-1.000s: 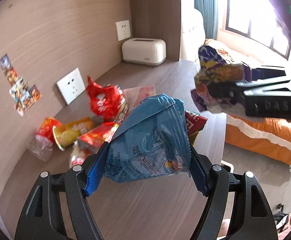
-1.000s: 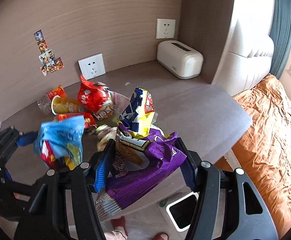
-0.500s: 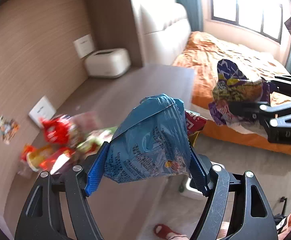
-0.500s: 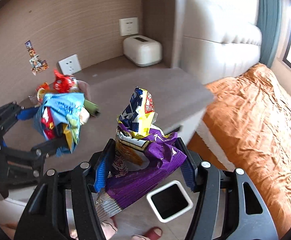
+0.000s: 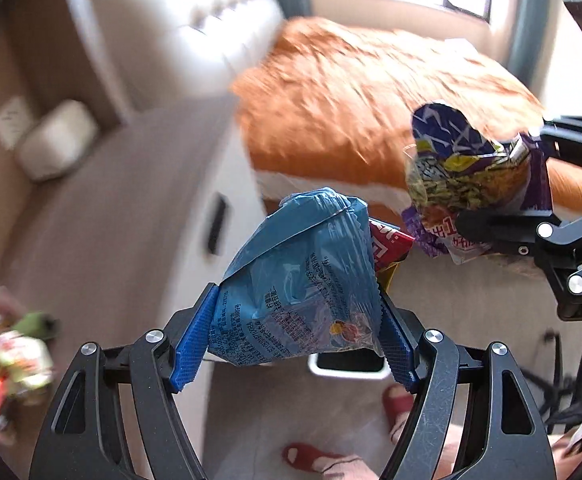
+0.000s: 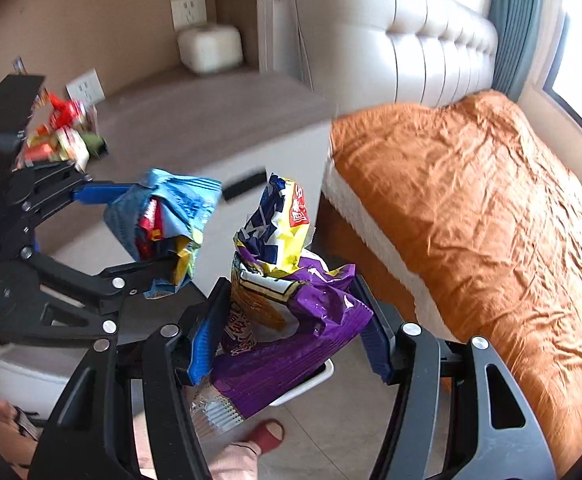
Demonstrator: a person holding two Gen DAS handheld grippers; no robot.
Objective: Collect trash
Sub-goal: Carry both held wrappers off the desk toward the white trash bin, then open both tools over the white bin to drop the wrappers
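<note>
Two hand-held grippers we are counting: left hand-held gripper (image 5: pixel 295 340) clamping a blue snack bag (image 5: pixel 299 280), right hand-held gripper (image 6: pixel 291 332) clamping a purple snack bag (image 6: pixel 283 320), both over one white bin (image 5: pixel 347 364). Only the right view is showing leftover wrappers (image 6: pixel 63 136) on the counter (image 6: pixel 195 120) clearly.

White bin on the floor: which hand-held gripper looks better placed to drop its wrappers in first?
Probably the right hand-held gripper: its purple snack bag hangs right over the white bin. The left hand-held gripper, with the blue bag, also has the bin beneath, so the margin is small.
</note>
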